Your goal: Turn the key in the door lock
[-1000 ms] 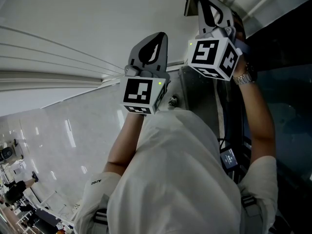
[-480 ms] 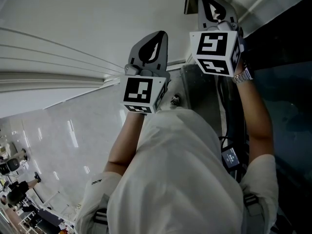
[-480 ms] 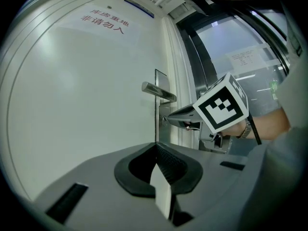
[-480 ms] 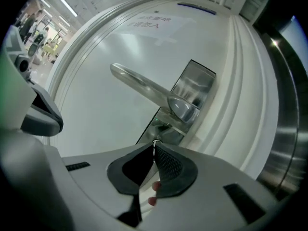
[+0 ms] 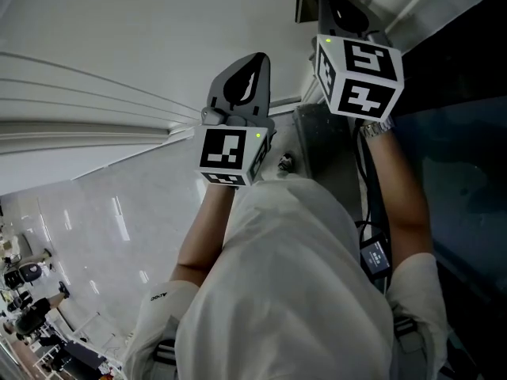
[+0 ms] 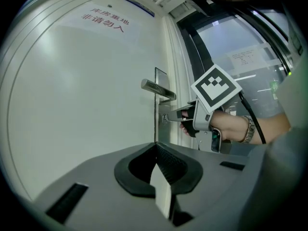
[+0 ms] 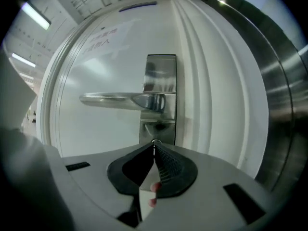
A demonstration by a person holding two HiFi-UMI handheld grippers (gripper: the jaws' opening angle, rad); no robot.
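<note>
The right gripper (image 7: 154,146) is the one at the lock. Its jaws have just been closing and now meet in a tight seam, with the tips right against the lock cylinder (image 7: 155,142) at the foot of the steel lock plate (image 7: 161,71). The key itself is hidden behind those tips; judging by where they meet, it is pinched there. Its long axis would then run straight ahead of the jaws into the door (image 7: 96,61), roughly level, so the coming move is a roll about that line rather than a push or pull. Just above, the lever handle (image 7: 120,100) reaches out to the left, near but clear of the jaws. To the right the moulded door frame (image 7: 216,81) stands close, leaving less room on that side. The left gripper (image 6: 155,146) has its jaws pressed together on nothing and hangs well to the left of the lock, facing the bare door and out of the way.
</note>
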